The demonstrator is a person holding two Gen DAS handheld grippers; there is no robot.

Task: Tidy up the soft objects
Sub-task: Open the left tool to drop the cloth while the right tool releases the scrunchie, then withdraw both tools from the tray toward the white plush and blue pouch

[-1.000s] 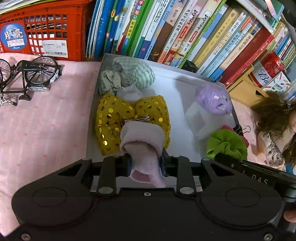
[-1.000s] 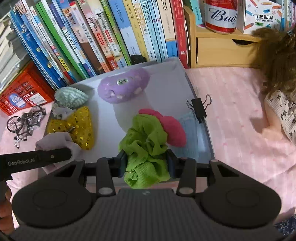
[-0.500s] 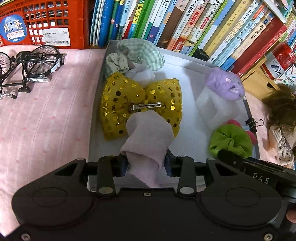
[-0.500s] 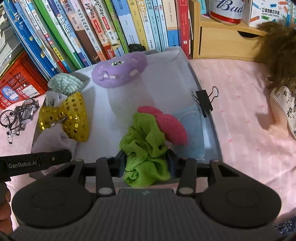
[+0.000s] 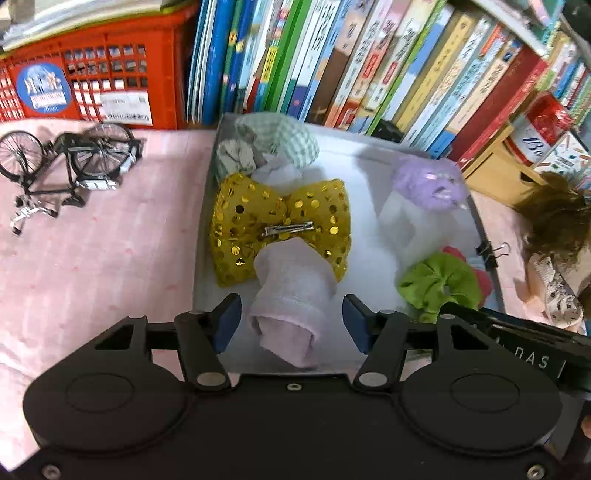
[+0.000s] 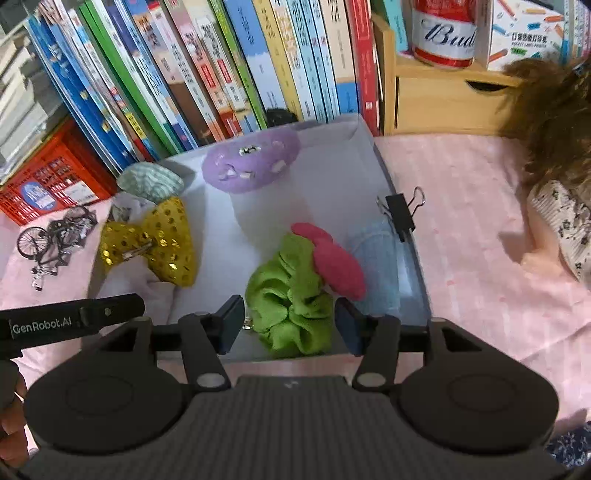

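A grey box [image 5: 201, 236] [image 6: 413, 266] on the pink cloth holds soft things. My left gripper [image 5: 291, 323] is open, and a rolled pale pink cloth [image 5: 295, 295] lies between its fingers in the box, against a yellow sequin bow [image 5: 273, 218]. My right gripper [image 6: 290, 325] is open around a green scrunchie [image 6: 291, 295] that lies in the box next to a red pad [image 6: 338, 262] and a blue cloth [image 6: 376, 258]. A purple plush mushroom [image 6: 251, 158] and a green checked cloth [image 5: 280, 138] lie at the back.
A row of books [image 5: 332, 62] stands behind the box. A red crate [image 5: 88, 81] and a model bicycle [image 5: 66, 162] are at the left. A wooden drawer [image 6: 443, 103] with a red can [image 6: 445, 33], a binder clip [image 6: 400, 216] and a doll [image 6: 554, 147] are at the right.
Both grippers have opened and let go: the left released the pink cloth, the right released the green scrunchie. Both things now lie in the box.
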